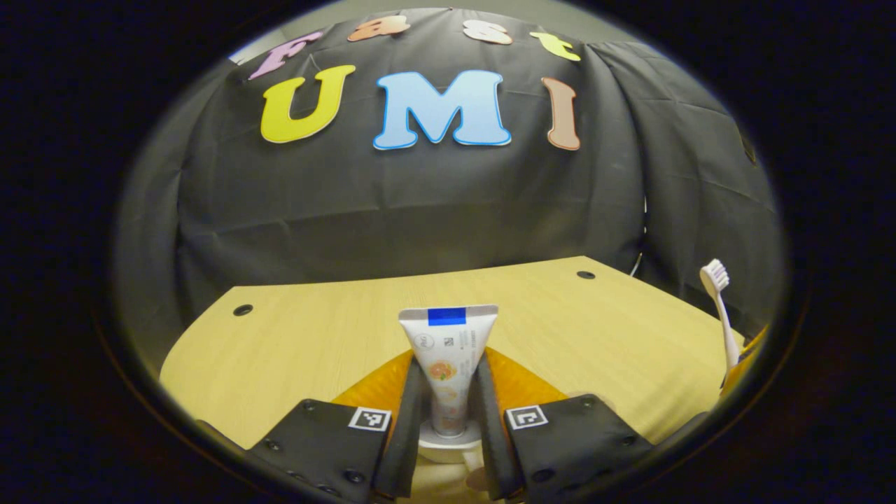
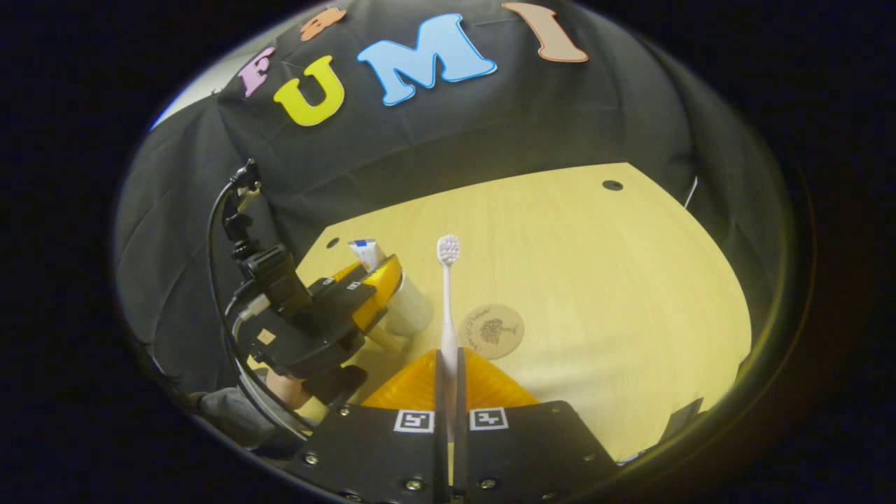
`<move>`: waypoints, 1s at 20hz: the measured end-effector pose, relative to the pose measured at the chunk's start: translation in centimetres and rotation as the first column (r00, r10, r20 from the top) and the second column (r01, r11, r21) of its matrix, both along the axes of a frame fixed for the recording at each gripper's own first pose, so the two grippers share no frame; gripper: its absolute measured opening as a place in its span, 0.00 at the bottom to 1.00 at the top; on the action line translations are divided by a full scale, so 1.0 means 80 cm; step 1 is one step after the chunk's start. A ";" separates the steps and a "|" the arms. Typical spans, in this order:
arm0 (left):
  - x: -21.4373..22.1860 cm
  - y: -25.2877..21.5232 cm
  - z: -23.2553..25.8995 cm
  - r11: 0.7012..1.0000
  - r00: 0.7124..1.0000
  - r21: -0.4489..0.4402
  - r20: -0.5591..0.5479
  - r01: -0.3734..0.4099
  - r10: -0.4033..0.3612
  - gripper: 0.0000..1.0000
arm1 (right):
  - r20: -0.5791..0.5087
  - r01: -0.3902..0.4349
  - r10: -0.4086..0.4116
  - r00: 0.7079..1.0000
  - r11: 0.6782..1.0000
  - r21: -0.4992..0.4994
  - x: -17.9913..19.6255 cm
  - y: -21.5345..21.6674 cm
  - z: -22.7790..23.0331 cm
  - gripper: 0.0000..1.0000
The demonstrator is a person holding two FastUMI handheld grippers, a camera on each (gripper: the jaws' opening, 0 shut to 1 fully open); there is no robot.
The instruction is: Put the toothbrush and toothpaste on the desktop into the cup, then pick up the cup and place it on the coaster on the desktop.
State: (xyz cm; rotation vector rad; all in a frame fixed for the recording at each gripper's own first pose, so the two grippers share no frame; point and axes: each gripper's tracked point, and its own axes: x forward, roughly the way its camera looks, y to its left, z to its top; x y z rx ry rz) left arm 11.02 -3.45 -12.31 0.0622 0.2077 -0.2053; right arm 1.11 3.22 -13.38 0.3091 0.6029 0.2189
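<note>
In the left gripper view my left gripper (image 1: 449, 365) is shut on the white toothpaste tube (image 1: 448, 350), which stands upright with its blue-striped crimped end up. The tube's cap end dips into the white cup (image 1: 439, 449) just below the fingers. The right gripper view shows my right gripper (image 2: 449, 358) shut on the handle of the white toothbrush (image 2: 447, 280), bristles up. That view also has the left gripper (image 2: 371, 271) with the toothpaste tube (image 2: 365, 250) over the cup (image 2: 409, 311), and the round brown coaster (image 2: 492, 330) lying right of the cup.
The light wooden desktop (image 1: 315, 336) has small dark holes near its far corners (image 1: 243, 309). At the right edge of the left gripper view rises the toothbrush (image 1: 719, 308). A hand and sleeve (image 2: 280, 392) hold the left gripper.
</note>
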 end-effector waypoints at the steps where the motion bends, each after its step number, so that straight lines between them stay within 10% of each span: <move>1: -0.001 0.000 0.000 1.000 1.000 0.003 0.001 -0.001 0.001 0.46 | 0.004 -0.002 0.002 1.000 1.000 0.001 0.002 0.001 0.000 0.04; 6: -0.015 -0.002 0.001 1.000 1.000 -0.008 -0.009 0.016 -0.016 0.82 | 0.071 -0.015 0.016 0.997 1.000 -0.009 0.022 0.009 0.021 0.04; 20: -0.082 0.055 0.023 0.997 0.998 -0.062 -0.056 -0.043 0.039 0.89 | 0.409 -0.097 0.122 0.904 0.992 -0.082 0.128 0.083 0.105 0.04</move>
